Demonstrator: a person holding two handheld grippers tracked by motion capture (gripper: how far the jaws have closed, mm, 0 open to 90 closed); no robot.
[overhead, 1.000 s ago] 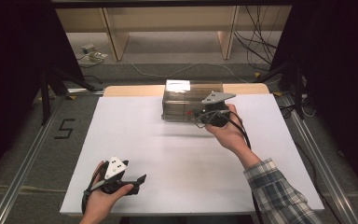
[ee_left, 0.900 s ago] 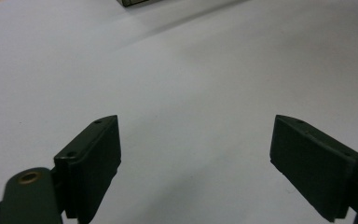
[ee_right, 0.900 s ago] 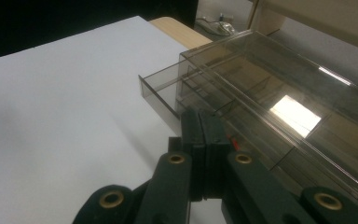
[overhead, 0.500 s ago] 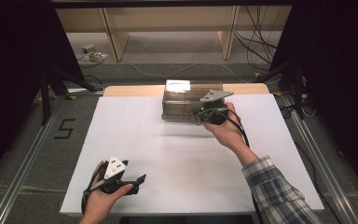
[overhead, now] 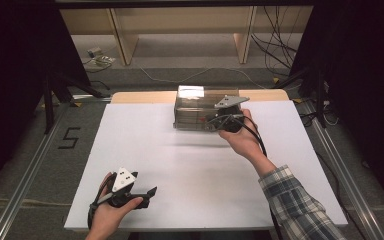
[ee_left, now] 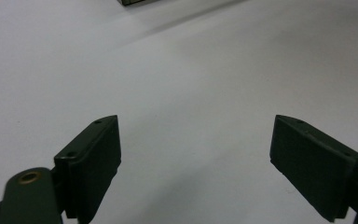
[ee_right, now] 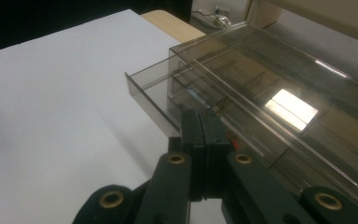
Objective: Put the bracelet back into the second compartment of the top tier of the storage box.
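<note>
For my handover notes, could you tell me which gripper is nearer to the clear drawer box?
Right. The right gripper is at the drawer box's front, jaws shut against it. The left gripper sits open near the table's front edge, well apart.

The drawer box (ee_right: 279, 93) is clear, smoke-tinted plastic, glossy enough to mirror a lamp, on a smooth matt white sheet (overhead: 180, 165) over pale wood (overhead: 140, 96); the right gripper (ee_right: 205, 135) has matt black jaws with brassy rivets.
</note>
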